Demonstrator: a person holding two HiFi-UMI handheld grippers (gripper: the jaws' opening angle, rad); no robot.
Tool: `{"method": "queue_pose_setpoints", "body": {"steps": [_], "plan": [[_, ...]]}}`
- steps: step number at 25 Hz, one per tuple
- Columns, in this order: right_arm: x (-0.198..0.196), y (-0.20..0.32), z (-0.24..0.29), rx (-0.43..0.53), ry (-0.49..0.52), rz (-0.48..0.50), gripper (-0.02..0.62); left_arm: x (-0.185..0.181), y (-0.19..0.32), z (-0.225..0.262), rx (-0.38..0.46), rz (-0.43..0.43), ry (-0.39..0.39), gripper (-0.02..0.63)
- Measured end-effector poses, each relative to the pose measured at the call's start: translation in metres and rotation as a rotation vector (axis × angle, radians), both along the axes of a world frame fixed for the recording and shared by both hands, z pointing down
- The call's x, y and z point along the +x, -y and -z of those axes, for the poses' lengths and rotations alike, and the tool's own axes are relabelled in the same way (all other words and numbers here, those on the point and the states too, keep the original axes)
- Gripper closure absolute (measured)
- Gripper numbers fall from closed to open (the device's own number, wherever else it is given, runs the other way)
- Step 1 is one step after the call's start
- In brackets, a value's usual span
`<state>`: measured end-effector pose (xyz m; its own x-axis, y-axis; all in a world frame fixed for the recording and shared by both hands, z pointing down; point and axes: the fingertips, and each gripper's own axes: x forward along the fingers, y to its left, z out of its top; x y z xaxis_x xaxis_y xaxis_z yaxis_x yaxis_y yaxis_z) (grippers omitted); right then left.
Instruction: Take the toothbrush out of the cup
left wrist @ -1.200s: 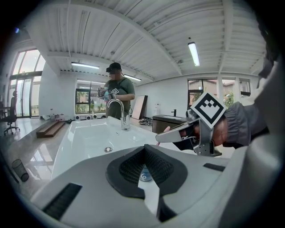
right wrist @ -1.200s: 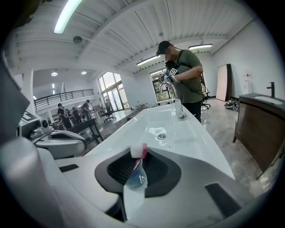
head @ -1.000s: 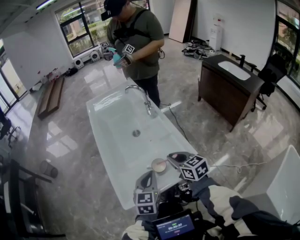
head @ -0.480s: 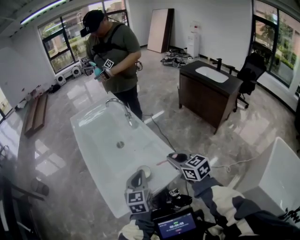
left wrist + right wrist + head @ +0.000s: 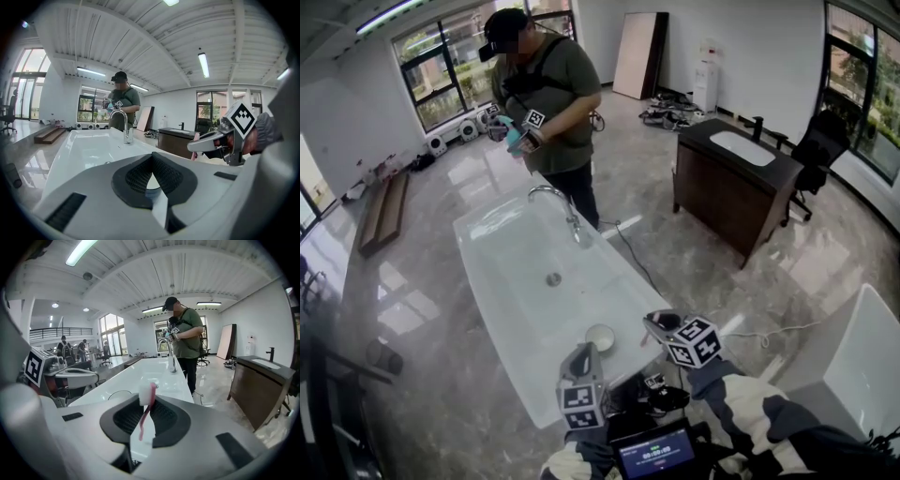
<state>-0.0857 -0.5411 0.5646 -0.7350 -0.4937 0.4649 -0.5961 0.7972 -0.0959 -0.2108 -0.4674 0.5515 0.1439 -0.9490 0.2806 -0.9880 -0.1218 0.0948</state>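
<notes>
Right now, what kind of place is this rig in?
Probably a bathroom-fixture showroom or test hall: a freestanding white bathtub with a faucet stands mid-floor, a dark vanity with a basin sits apart, and the polished floor runs to big windows.

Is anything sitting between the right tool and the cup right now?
No. In the head view only bare white tub rim separates the right tool from the cup; the toothbrush is in that tool's jaws.

- Head view: high, steeply down along tub toward faucet.
- Left gripper view: low at near rim, faces faucet, right gripper alongside.
- Right gripper view: same heading; all share tub, faucet.
</notes>
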Motion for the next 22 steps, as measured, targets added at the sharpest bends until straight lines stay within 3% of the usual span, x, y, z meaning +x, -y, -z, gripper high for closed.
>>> {"method": "queue_pose_setpoints", "body": {"steps": [5,13,17,22], "plan": [[-0.013,-0.002,-0.013,0.033,0.01,0.023,0.552,-0.006,-0.014,-0.012,-0.034,0.025,0.004,0.601],[0.003,-0.021,-0.017,0.058,0.06,0.013,0.546,0.001,-0.029,-0.025,-0.067,0.031,-0.005,0.601],[0.012,-0.024,-0.023,0.018,0.071,-0.021,0.54,0.007,-0.03,-0.026,-0.073,0.016,-0.014,0.601],[0.022,-0.037,-0.08,-0.058,-0.074,0.053,0.557,0.02,-0.021,-0.032,-0.082,0.005,-0.011,0.601]]}}
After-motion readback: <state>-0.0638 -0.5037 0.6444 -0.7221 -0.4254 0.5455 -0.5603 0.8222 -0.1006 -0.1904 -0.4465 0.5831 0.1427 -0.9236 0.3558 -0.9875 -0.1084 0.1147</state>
